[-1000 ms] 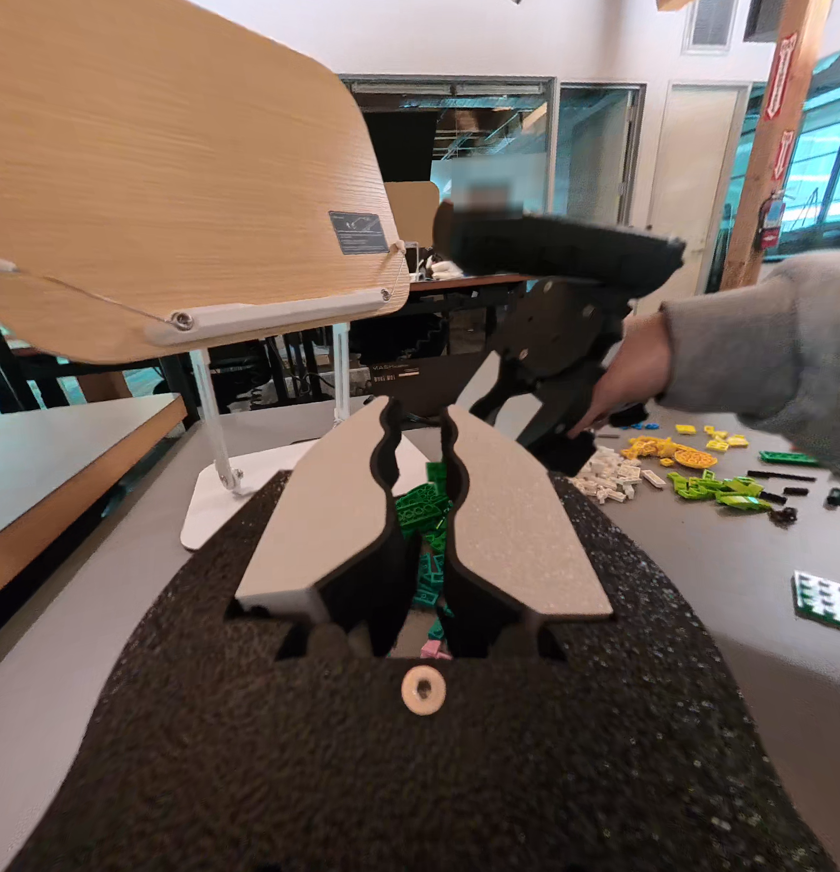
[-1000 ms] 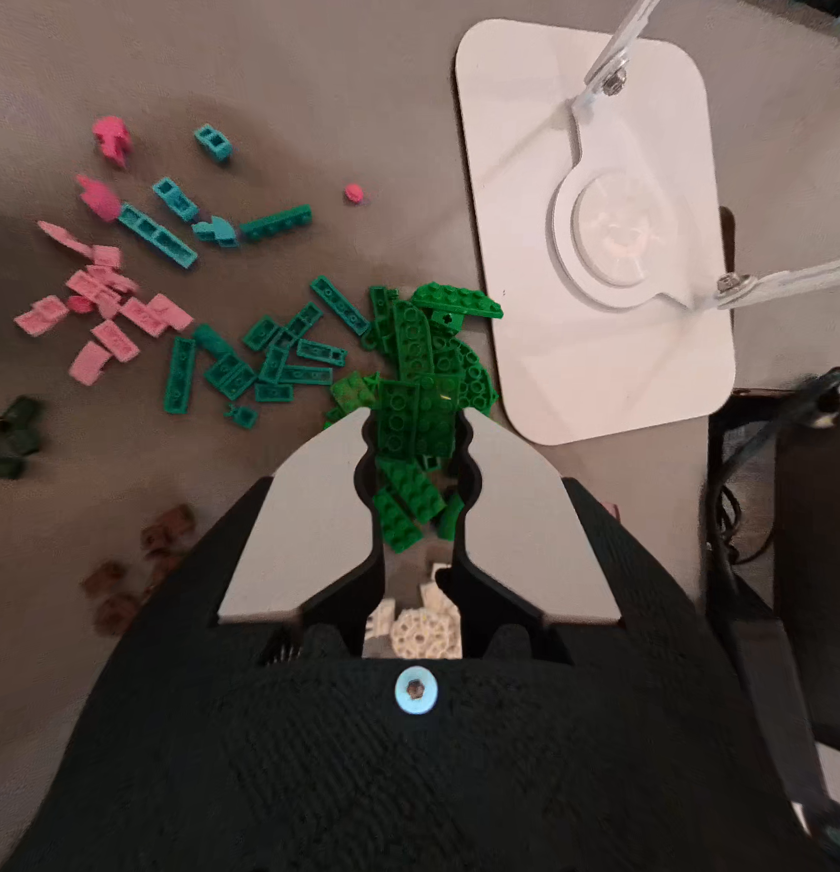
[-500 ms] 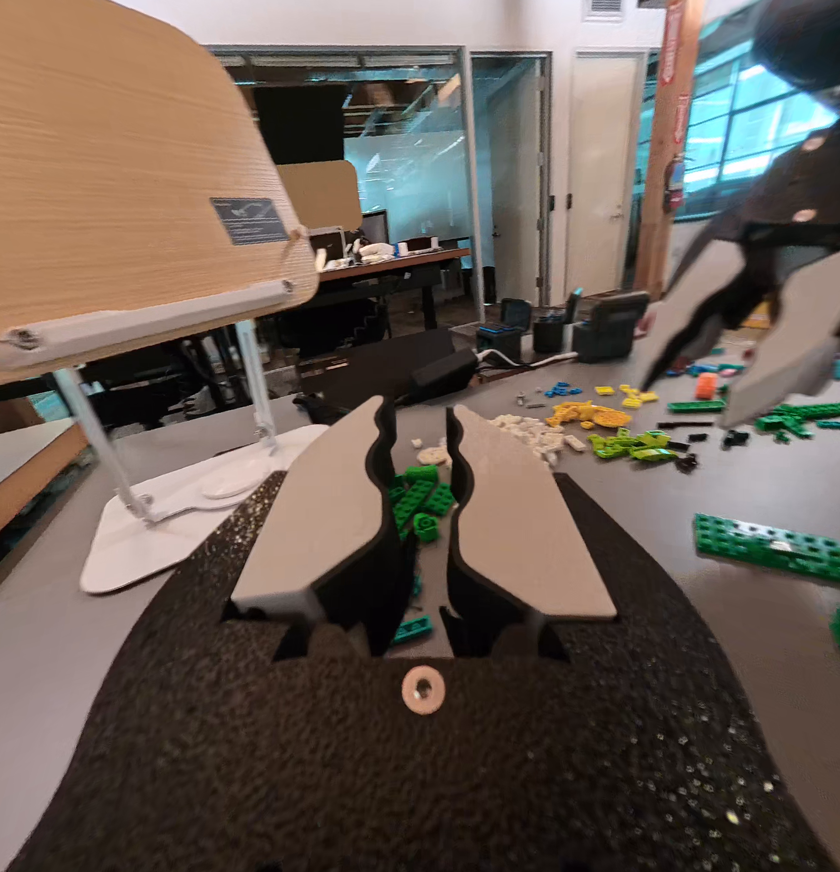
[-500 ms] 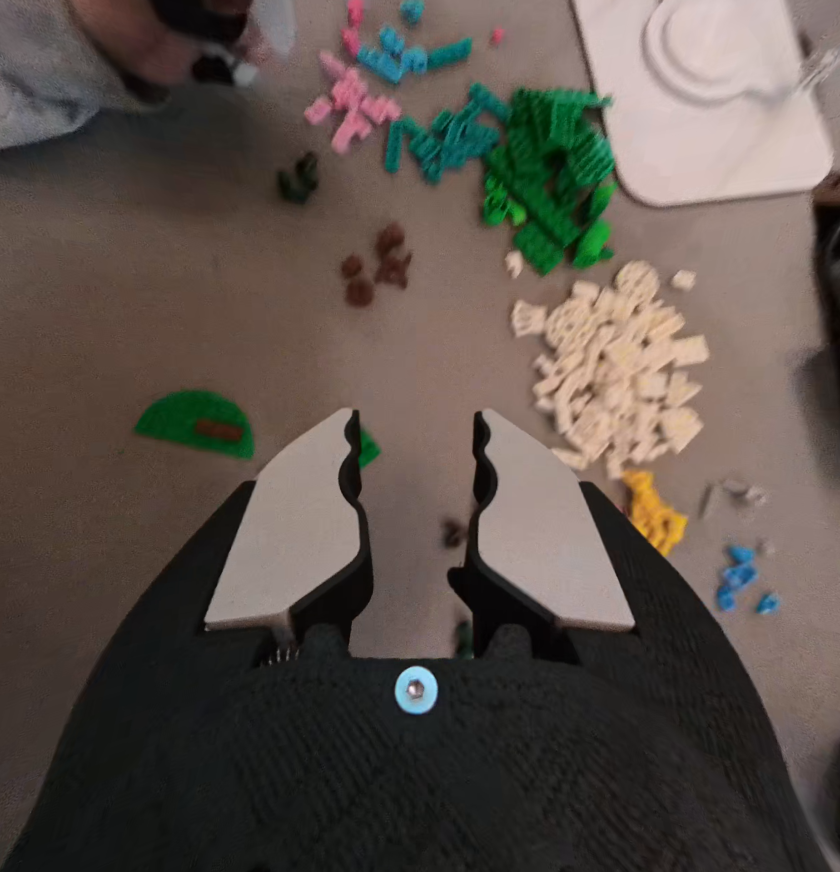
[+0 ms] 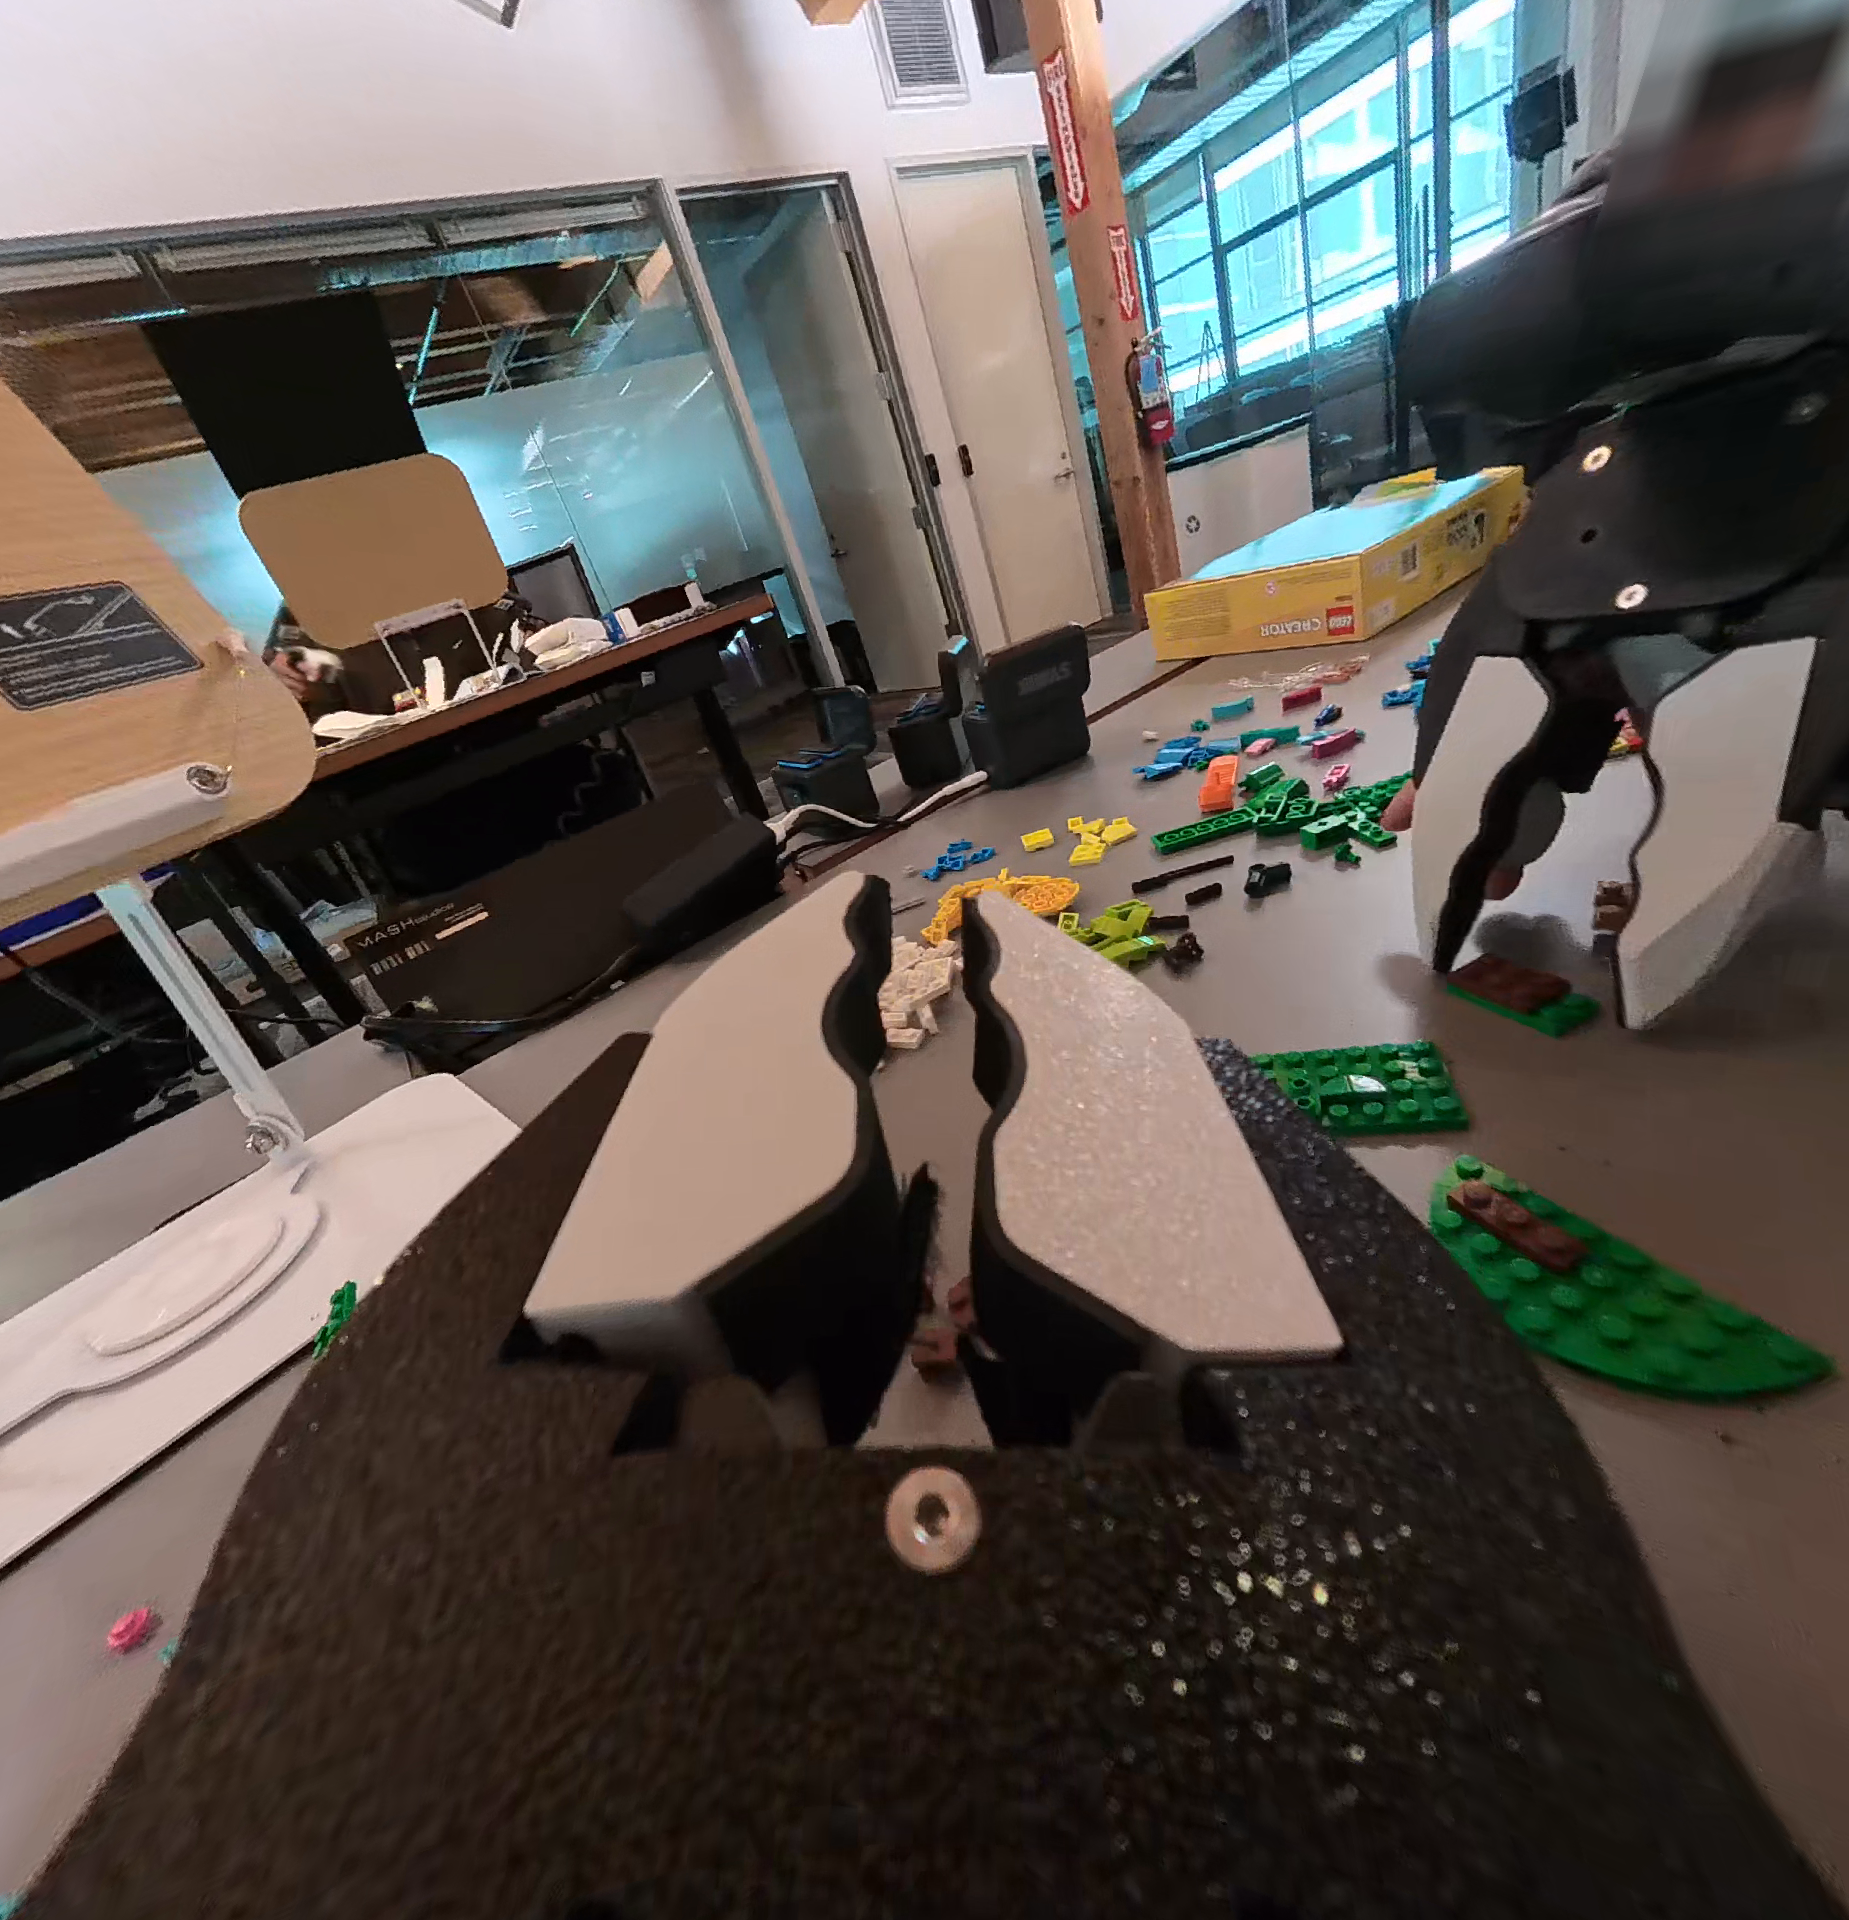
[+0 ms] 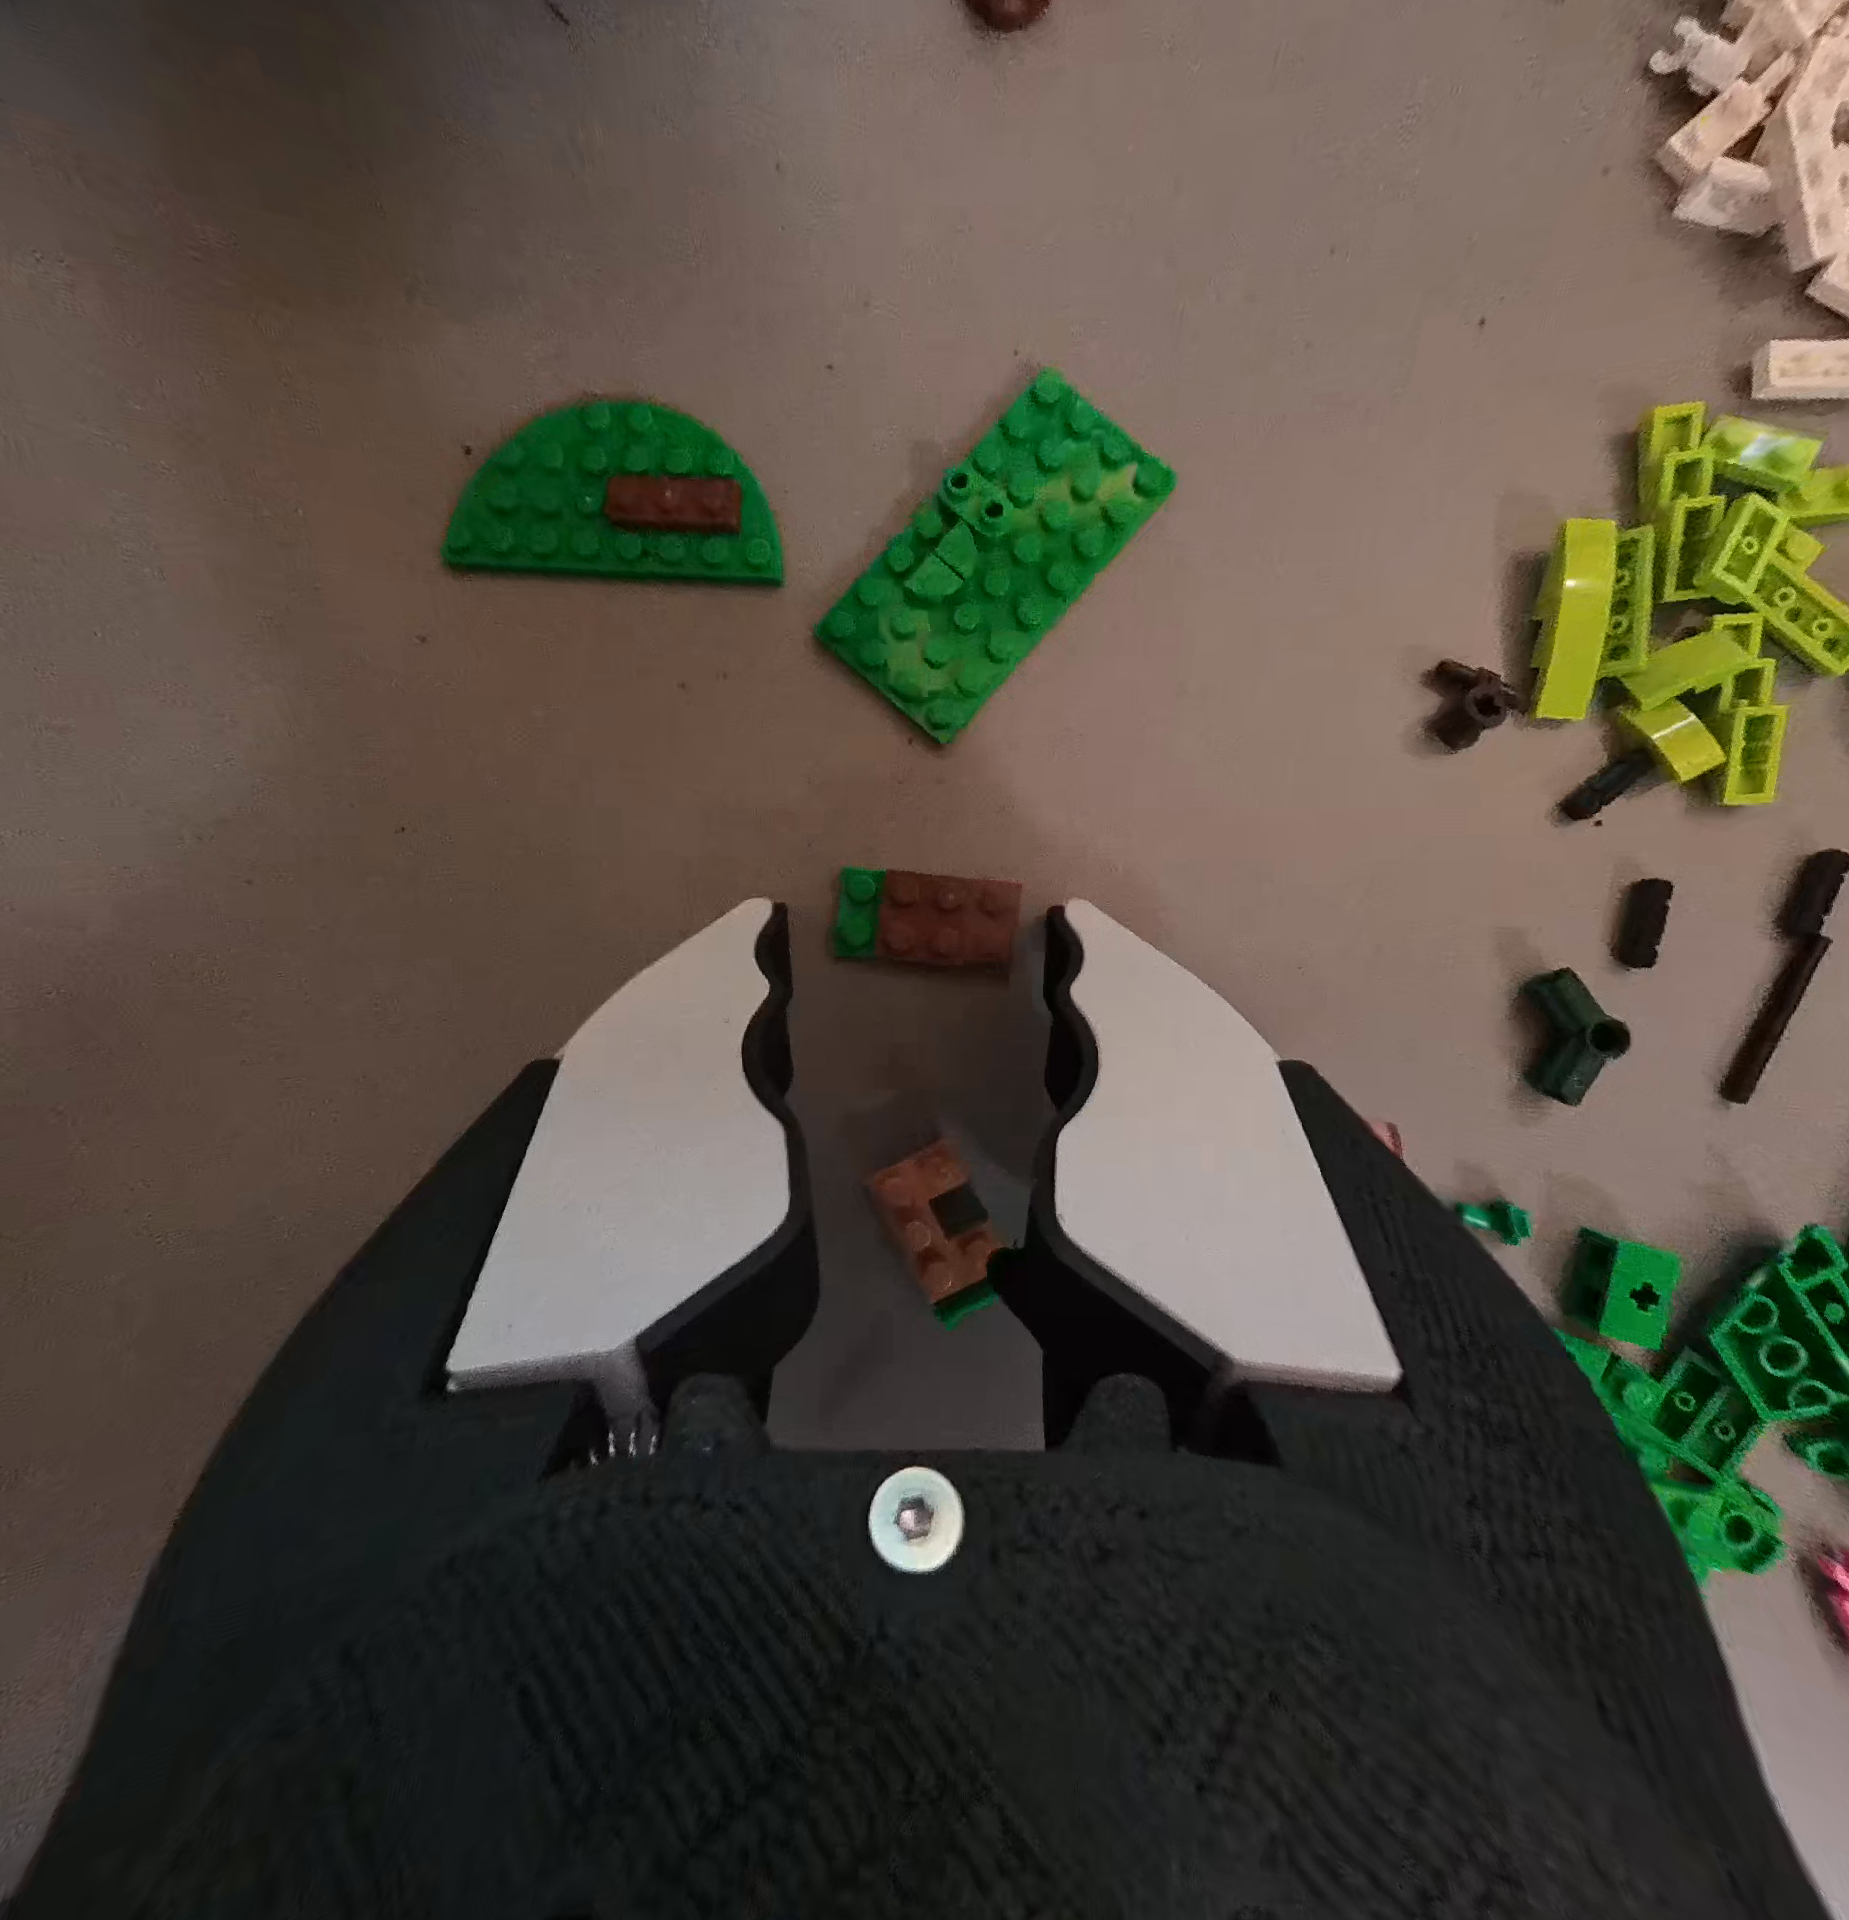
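Left wrist camera low, looking across counter (image 5: 1678,1195) toward room; right wrist camera looking straight down, close; both catch half-round green plate (image 5: 1626,1320) (image 6: 613,499).

A yellow box (image 5: 1335,582) is lying at the far edge of the grey counter (image 5: 1522,1143), with black battery chargers (image 5: 1034,696) sitting near that edge beside a white cable (image 5: 878,816). A tilted wooden board (image 5: 89,665) on a white stand base (image 5: 172,1299) is standing at the counter's left edge. Beyond it, another desk (image 5: 546,665) is carrying clutter, and a wooden post (image 5: 1096,260) is rising before the windows (image 5: 1315,208).
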Demonstrator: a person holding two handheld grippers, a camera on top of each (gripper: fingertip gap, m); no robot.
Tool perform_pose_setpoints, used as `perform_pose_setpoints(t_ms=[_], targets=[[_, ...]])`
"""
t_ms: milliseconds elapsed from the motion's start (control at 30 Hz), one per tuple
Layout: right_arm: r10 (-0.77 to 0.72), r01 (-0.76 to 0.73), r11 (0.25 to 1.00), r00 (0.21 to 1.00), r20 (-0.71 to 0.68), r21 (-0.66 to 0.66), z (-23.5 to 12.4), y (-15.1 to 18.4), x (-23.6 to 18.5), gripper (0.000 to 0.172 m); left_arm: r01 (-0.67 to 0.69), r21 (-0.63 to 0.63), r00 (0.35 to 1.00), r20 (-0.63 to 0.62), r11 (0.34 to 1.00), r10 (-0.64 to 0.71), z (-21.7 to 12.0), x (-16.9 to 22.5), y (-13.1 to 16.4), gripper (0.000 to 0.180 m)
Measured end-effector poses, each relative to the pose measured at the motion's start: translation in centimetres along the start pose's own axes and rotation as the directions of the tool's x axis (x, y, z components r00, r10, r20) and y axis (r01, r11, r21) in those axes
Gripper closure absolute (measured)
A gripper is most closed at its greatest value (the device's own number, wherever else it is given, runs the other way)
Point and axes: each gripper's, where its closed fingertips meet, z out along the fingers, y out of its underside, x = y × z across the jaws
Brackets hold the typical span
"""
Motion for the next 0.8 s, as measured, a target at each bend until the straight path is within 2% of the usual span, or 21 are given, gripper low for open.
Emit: perform_pose_setpoints(t_ms=[67, 133, 267, 433, 500, 567, 667, 700, 800], targets=[[-0.015, 0.015, 1.000, 1.000, -0.005, -0.016, 0.2, -0.2, -0.2, 0.127, 0.001, -0.005, 1.000, 0.001, 1.000, -0.001, 0.0, -0.1, 0.1, 0.168], [-0.028, 0.028, 0.999, 1.000, -0.015, -0.022, 0.3, -0.3, -0.2, 0.141, 0.007, -0.013, 1.000, 0.006, 1.000, -0.007, 0.0, -0.3, 0.3, 0.168], [-0.048, 0.048, 0.999, 0.999, -0.011, -0.008, 0.3, -0.5, -0.2, 0.141, 0.018, -0.020, 1.000, 0.006, 1.000, -0.017, 0.0, -0.4, 0.5, 0.168], [-0.119, 0.127, 0.984, 0.991, -0.065, 0.128, -0.6, -2.7, -0.7, 0.141, 0.010, -0.032, 0.999, -0.032, 0.999, -0.011, 0.2, 0.4, 0.7, 0.169], [-0.173, 0.198, 0.959, 0.976, -0.135, 0.202, -1.1, -4.1, -0.8, 0.141, 0.021, -0.045, 0.995, -0.100, 0.999, -0.026, 0.2, 1.7, 0.7, 0.170], [-0.239, 0.302, 0.902, 0.944, -0.227, 0.307, -2.0, -5.9, -1.2, 0.141, 0.106, -0.089, 0.962, -0.244, 0.990, -0.125, 0.2, 4.1, 0.6, 0.170], [-0.322, 0.448, 0.791, 0.884, -0.338, 0.417, -3.0, -8.1, -2.8, 0.141, 0.312, -0.173, 0.828, -0.432, 0.934, -0.357, 0.0, 7.7, -0.4, 0.159], [-0.342, 0.490, 0.757, 0.861, -0.376, 0.432, -3.3, -8.7, -3.3, 0.141, 0.357, -0.203, 0.793, -0.450, 0.912, -0.410, 0.0, 8.3, -0.5, 0.157], [-0.378, 0.583, 0.680, 0.798, -0.469, 0.444, -3.7, -9.9, -4.3, 0.141, 0.400, -0.259, 0.743, -0.470, 0.879, -0.477, 0.0, 9.2, -0.4, 0.158]])
